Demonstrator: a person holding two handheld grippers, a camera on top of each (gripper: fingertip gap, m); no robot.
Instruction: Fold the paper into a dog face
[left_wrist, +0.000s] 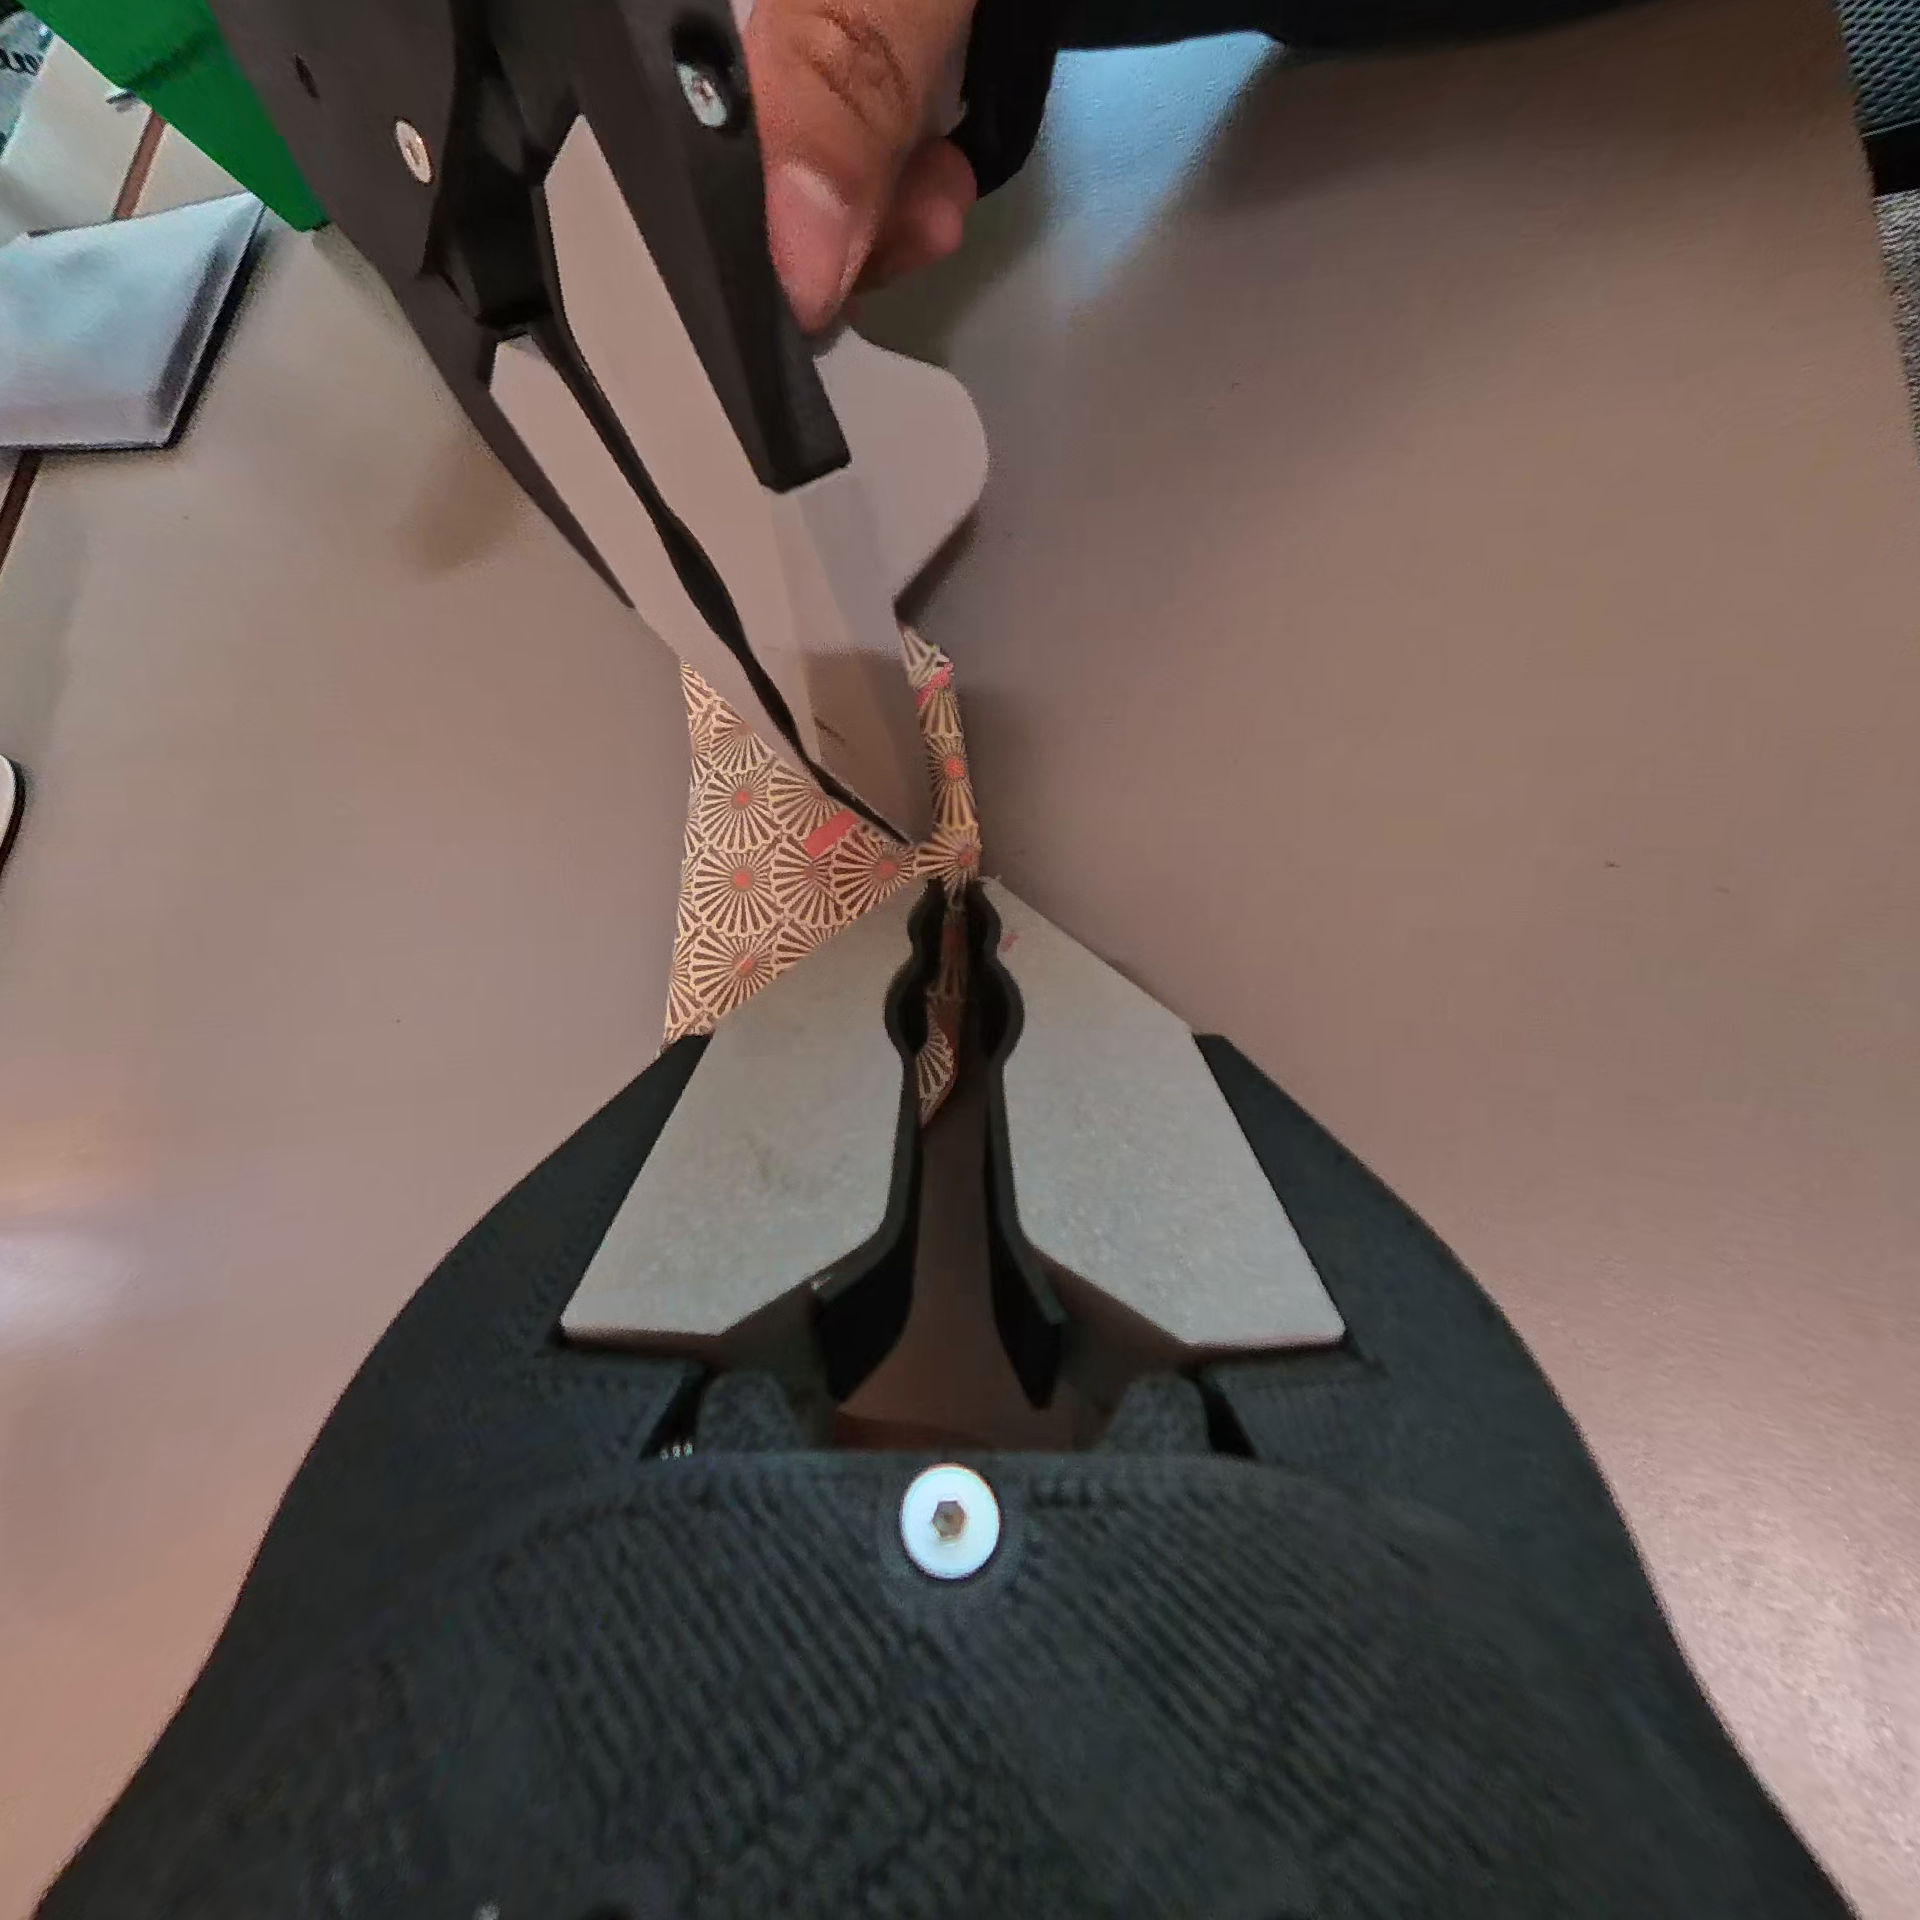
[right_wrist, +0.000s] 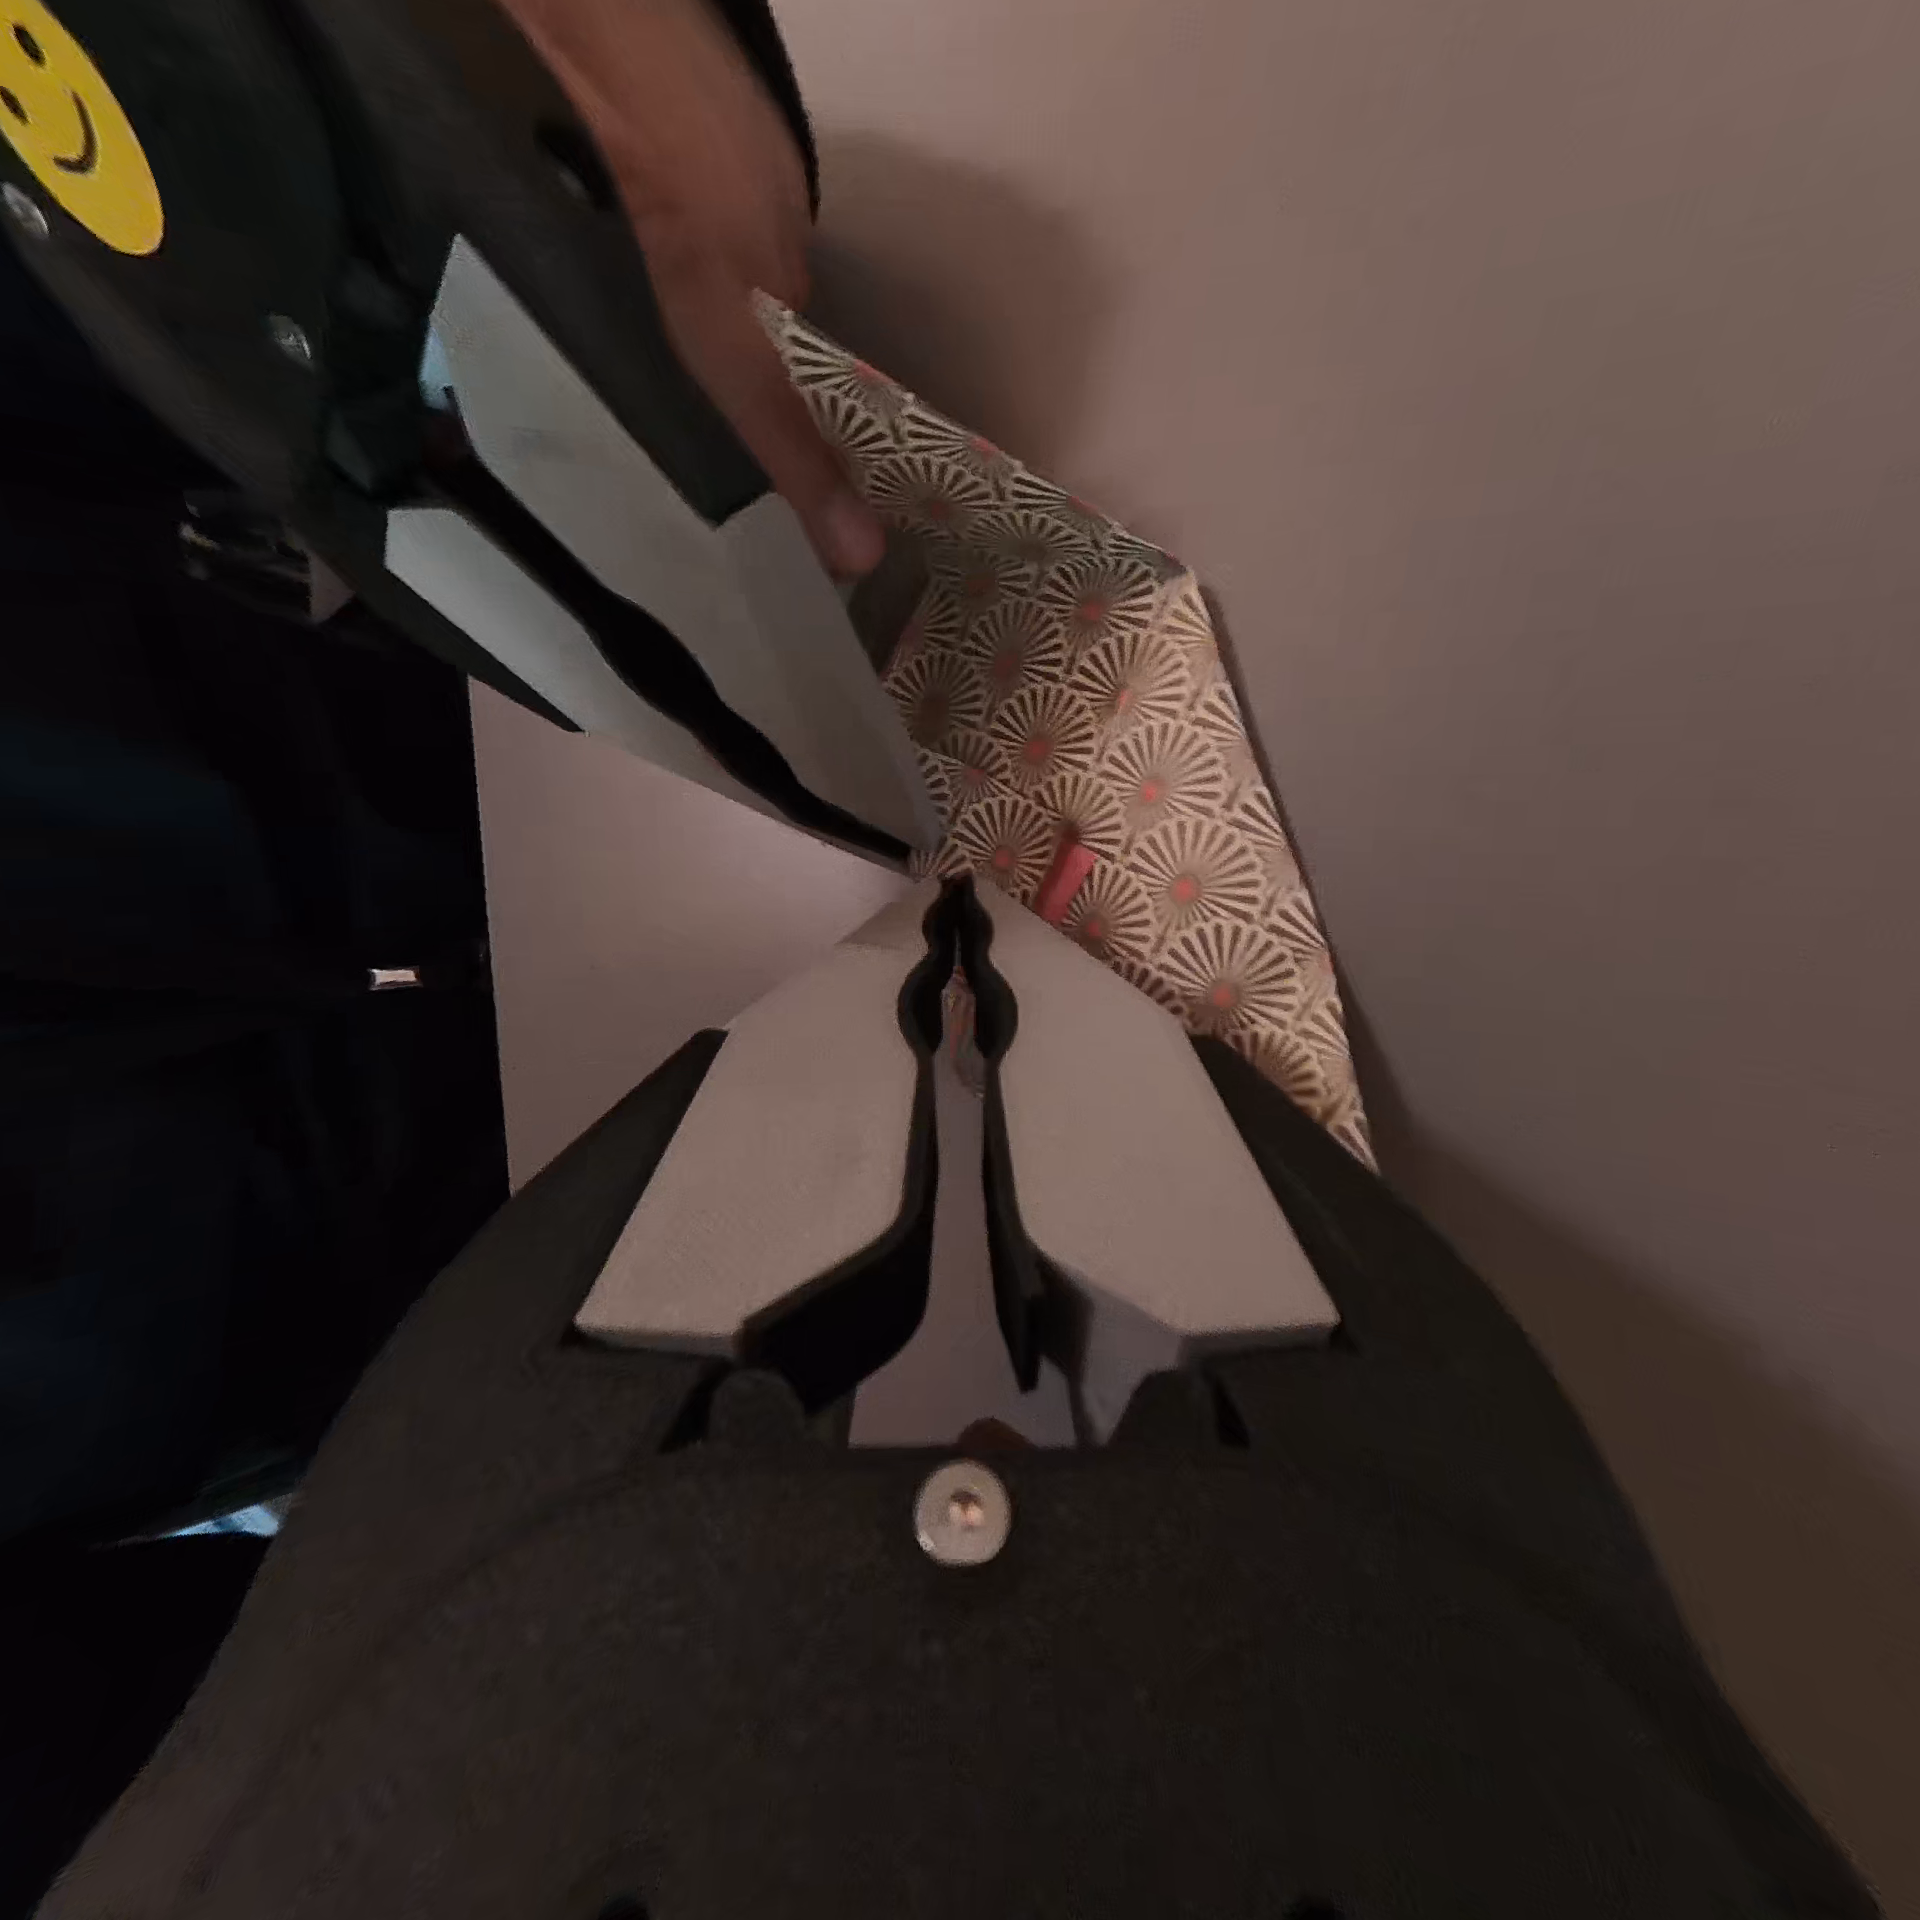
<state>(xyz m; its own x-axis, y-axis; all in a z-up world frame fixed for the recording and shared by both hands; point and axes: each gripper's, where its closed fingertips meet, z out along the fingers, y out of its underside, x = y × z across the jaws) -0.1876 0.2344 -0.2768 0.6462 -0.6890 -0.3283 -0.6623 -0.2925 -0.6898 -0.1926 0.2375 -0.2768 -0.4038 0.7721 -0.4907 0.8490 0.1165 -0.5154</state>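
Left wrist view: left gripper (left_wrist: 951, 904) closing tight, jaws pressed together, pinching a corner of the paper (left_wrist: 769, 862). Meeting the right gripper (left_wrist: 920, 831) almost tip to tip, that one reaching in from the upper left, jaws squeezed together at the tip on the same patterned sheet. Paper lifting off the table (left_wrist: 1403, 727), hanging between the two tips, one flap spreading left, a narrow strip rising just right of them. Hand (left_wrist: 862, 156) gripping the right gripper's handle up top.

Right wrist view: right gripper (right_wrist: 954, 899) clamping down, fingers together, paper (right_wrist: 1101, 727) edge caught in the wavy gap. Left gripper (right_wrist: 904, 850) coming in from the upper left, nipping the sheet at its tip. Paper fanning up and right, creased, standing against the table (right_wrist: 1558, 520).
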